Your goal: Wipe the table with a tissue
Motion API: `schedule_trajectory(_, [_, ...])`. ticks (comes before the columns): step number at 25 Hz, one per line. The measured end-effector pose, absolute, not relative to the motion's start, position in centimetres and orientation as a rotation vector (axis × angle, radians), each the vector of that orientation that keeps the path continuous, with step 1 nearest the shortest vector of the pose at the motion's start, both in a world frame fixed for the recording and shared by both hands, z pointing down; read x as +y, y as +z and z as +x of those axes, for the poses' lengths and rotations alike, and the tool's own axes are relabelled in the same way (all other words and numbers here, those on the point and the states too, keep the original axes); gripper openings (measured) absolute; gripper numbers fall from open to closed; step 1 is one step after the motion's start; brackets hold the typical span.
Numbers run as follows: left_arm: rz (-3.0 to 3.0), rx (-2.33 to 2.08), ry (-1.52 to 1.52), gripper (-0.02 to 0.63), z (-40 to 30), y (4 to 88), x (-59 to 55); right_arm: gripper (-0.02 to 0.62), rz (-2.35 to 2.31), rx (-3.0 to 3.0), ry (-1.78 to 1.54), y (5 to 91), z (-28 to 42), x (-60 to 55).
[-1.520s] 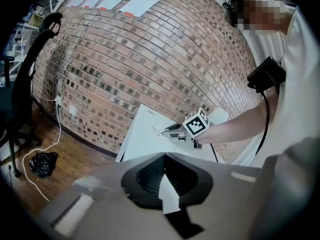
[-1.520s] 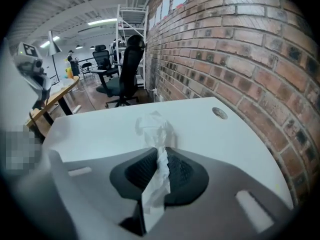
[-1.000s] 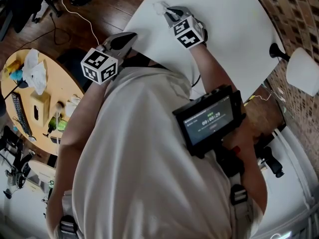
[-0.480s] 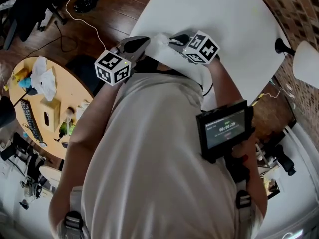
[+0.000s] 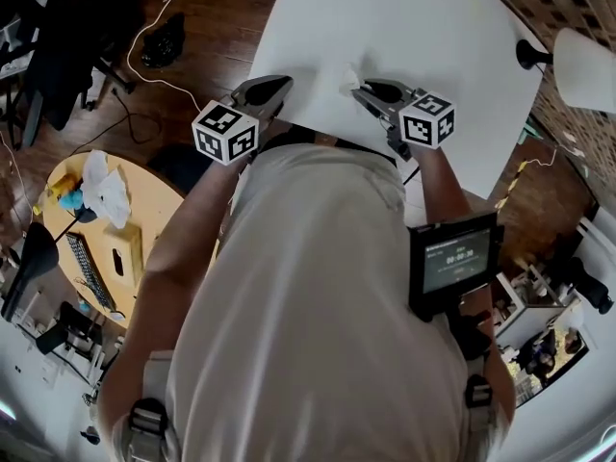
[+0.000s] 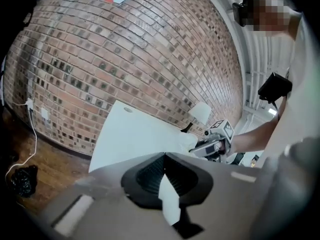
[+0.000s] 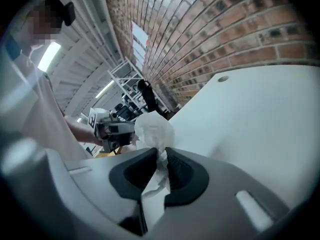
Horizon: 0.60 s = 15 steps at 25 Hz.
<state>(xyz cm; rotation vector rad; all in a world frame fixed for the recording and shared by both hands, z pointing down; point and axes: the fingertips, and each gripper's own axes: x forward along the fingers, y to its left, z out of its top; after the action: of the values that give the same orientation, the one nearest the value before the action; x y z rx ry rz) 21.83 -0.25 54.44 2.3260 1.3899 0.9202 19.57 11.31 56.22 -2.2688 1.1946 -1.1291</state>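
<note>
Tissue (image 7: 154, 129), crumpled into a white wad, is pinched between the nearly closed jaws of the right gripper (image 7: 161, 151), with most of it sticking out past the tips. The wad hangs at the near edge of the white table (image 5: 414, 27); whether it touches the top I cannot tell. Just left of the tissue, at the same edge, the left gripper (image 6: 164, 156) has its jaws together on nothing. The tabletop shows no marks or spills, so the wiping looks largely done or between strokes. Nothing lies in the way on it; a white lamp (image 5: 582, 65) stands at its right side. A cluttered round wooden table (image 5: 144, 248) sits well apart, to the left.
</note>
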Motion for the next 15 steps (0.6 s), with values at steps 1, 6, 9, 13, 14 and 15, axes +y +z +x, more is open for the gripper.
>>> schedule_trajectory(1, [2.327, 1.395, 0.920, 0.006, 21.7, 54.3, 0.1, 0.052, -2.283, 1.135, -1.097, 55.8, 19.6, 12.5])
schedule_trajectory(6, [2.349, 1.445, 0.904, 0.006, 21.4, 53.2, 2.4, 0.054, -2.368, 0.937, -0.928, 53.8, 19.6, 18.0])
schedule_trajectory(9, [2.349, 1.496, 0.908, 0.006, 20.2, 53.0, 3.9, 0.054, -2.427, 0.859, -0.812, 52.1, 18.4, 20.2])
schedule_trajectory(13, [2.331, 1.580, 0.901, 0.006, 17.7, 51.3, 8.1, 0.054, -2.494, 0.783, -0.691, 48.8, 14.9, 23.7])
schedule_trajectory(14, [2.331, 1.602, 0.891, 0.006, 17.3, 50.7, 9.5, 0.054, -2.512, 0.791, -0.670, 47.9, 14.3, 24.5])
schedule_trajectory(15, [2.331, 1.619, 0.879, 0.006, 17.1, 50.3, 10.8, 0.054, -2.530, 0.805, -0.652, 47.1, 13.9, 25.0])
